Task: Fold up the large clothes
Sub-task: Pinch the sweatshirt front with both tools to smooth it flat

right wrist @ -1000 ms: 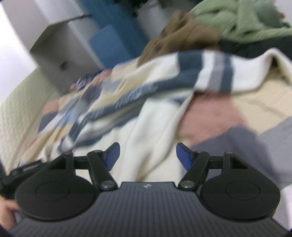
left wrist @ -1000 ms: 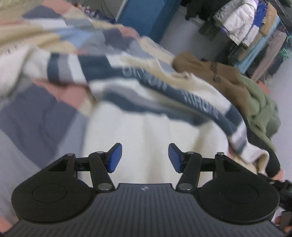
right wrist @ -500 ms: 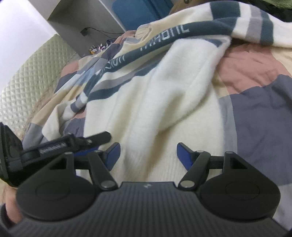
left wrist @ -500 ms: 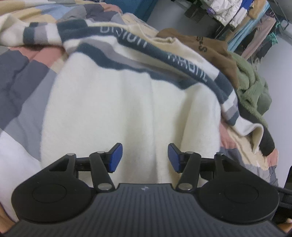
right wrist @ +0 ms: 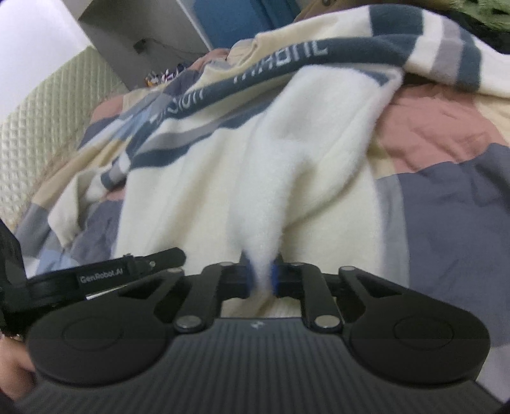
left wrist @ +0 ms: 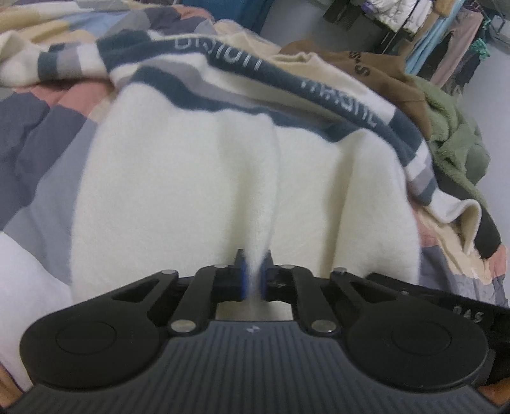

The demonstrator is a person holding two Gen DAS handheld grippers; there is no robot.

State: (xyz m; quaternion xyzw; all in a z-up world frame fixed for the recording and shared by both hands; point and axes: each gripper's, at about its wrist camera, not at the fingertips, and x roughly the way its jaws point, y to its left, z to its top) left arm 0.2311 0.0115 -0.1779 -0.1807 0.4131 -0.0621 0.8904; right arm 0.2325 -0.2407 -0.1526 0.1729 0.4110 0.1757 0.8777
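Cream fleece sweater [left wrist: 178, 191] spread flat over patchwork bedspread [left wrist: 35, 127], hem end nearest cameras; navy and grey stripes with pale lettering across chest, far side; one striped sleeve [right wrist: 446, 54] lying out over pink and grey patches in right wrist view.

Left gripper [left wrist: 253, 280]: blue pads [left wrist: 244, 281] just closed, pressed together on a raised ridge of cream fleece near hem; fabric pulled up into a peak between them.

Right gripper [right wrist: 262, 278]: same, just closed; blue pads [right wrist: 276, 280] pinching a tuft of the same sweater at its near edge; fold of fleece rising away from the pinch.

Each gripper's black body visible at edge of the other's view; both on the hem, side by side.

Brown garment [left wrist: 376, 73] and green fleece garment [left wrist: 452, 133] heaped just beyond sweater, right side of left view; hanging clothes rack [left wrist: 440, 35] behind; blue cabinet [right wrist: 229, 22] and quilted headboard [right wrist: 41, 121] in right view.
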